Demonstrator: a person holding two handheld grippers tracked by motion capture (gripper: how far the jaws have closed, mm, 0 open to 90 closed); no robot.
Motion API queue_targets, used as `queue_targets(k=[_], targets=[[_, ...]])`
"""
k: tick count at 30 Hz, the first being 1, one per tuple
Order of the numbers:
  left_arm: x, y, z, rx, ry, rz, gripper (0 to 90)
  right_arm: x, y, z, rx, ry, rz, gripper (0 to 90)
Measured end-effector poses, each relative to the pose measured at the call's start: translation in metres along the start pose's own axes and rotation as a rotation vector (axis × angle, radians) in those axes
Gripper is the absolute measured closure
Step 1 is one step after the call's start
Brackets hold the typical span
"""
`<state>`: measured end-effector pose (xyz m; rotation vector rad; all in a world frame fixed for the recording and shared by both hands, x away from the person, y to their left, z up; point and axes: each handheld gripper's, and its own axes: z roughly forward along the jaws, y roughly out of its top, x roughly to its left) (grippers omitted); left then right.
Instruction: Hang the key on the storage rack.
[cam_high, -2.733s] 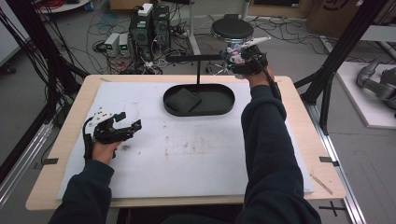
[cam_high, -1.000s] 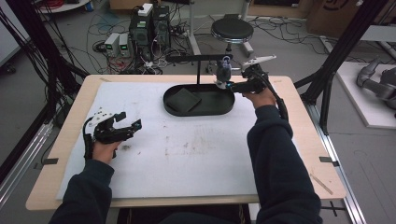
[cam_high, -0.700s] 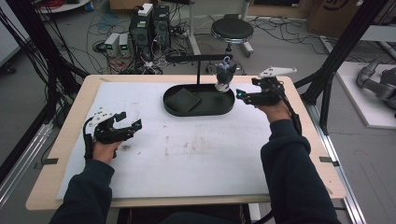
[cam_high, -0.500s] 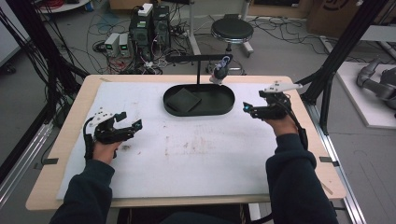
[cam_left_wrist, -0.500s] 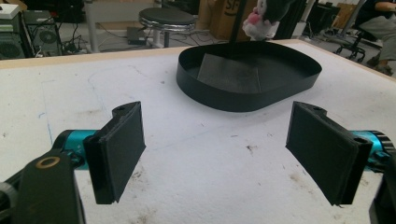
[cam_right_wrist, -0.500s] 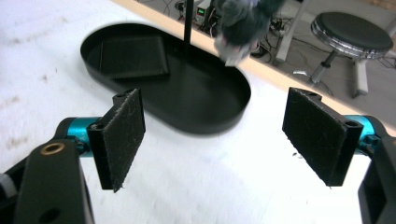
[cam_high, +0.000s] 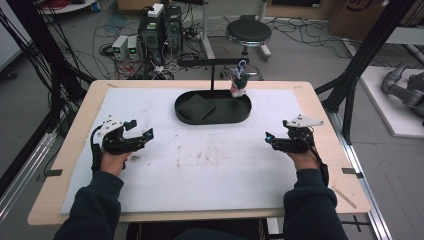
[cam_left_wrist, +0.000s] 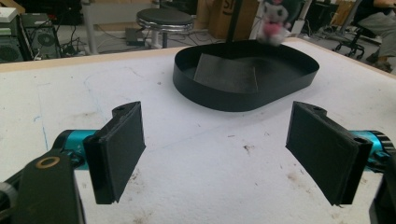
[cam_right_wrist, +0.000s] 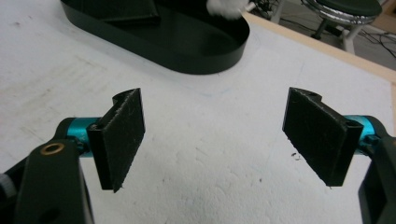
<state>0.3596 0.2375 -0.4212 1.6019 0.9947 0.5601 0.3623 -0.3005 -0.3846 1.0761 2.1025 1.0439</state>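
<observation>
Right tool back, wide open, empty

Tray sits at the table's far centre, on the mat. Flat pad lies in the tray's left half. Plush toy hangs above its right end, from the stand behind. Stool stands beyond the table.

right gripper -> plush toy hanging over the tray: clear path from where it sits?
Probably yes. The right gripper is open, and bare mat lies between it and the plush toy hanging above the tray's right end.
</observation>
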Motion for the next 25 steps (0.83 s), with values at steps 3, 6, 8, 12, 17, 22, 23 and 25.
queue_targets(k=[3,6,8,12,17,22,23,25], targets=[[0.000,0.000,-0.001,-0.004,0.002,0.001,19.1,0.001,-0.007,0.004,0.010,-0.005,0.011,21.4],[0.000,0.000,-0.001,-0.007,-0.001,0.001,19.1,0.003,-0.012,0.007,0.026,-0.009,0.008,21.4],[-0.001,0.001,-0.001,-0.005,-0.001,0.004,19.1,0.003,-0.012,0.007,0.027,-0.014,-0.004,21.4],[0.000,0.000,-0.001,-0.007,0.000,0.002,19.1,0.003,-0.012,0.006,0.017,-0.020,-0.008,21.4],[0.000,0.000,0.000,-0.002,-0.001,0.003,19.1,0.003,-0.013,0.006,0.020,-0.024,-0.012,21.4],[0.001,-0.001,0.001,0.002,0.004,0.005,19.1,0.002,-0.014,0.005,0.019,-0.024,-0.006,21.5],[0.001,-0.001,0.001,0.004,0.004,0.003,19.1,0.002,-0.014,0.005,0.019,-0.025,-0.007,21.4],[0.001,-0.001,0.001,0.004,0.003,0.005,19.1,0.001,-0.014,0.005,0.015,-0.024,-0.008,21.5]])
